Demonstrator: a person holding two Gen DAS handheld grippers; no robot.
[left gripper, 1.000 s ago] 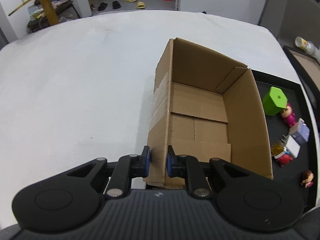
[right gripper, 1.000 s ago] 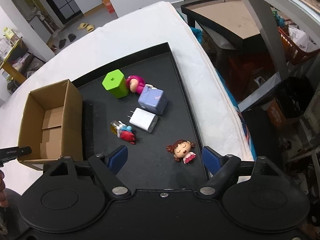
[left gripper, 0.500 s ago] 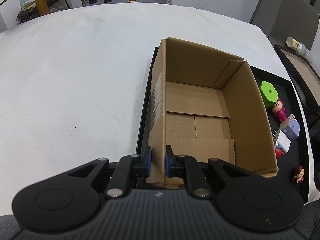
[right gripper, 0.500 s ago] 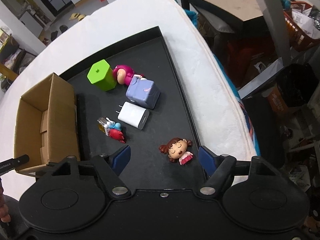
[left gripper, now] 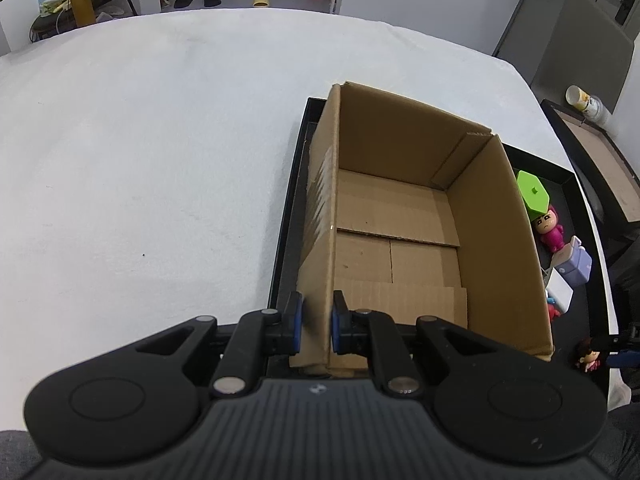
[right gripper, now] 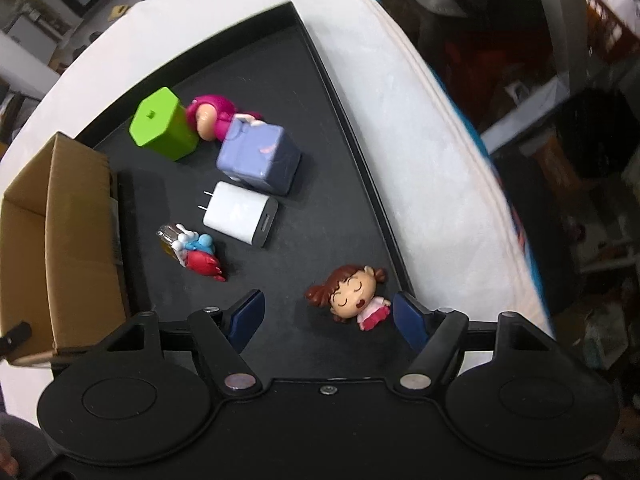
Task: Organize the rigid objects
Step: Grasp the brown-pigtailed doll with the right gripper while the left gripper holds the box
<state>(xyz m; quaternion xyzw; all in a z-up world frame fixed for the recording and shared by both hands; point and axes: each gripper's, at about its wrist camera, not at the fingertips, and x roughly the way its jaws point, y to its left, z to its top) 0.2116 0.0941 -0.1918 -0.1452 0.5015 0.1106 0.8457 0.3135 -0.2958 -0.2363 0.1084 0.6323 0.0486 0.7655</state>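
The empty cardboard box (left gripper: 420,216), frame centre on the black tray (left gripper: 286,216), is pinched at its near-left wall by the left gripper (left gripper: 316,322). The right gripper (right gripper: 328,312) is spread wide around the doll figurine (right gripper: 352,296), judged light, rigid, best taken across the head.

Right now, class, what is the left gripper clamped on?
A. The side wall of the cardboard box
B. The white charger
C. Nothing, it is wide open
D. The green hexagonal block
A: the left gripper has its blue pads pressed on either face of the cardboard box wall near its near corner.
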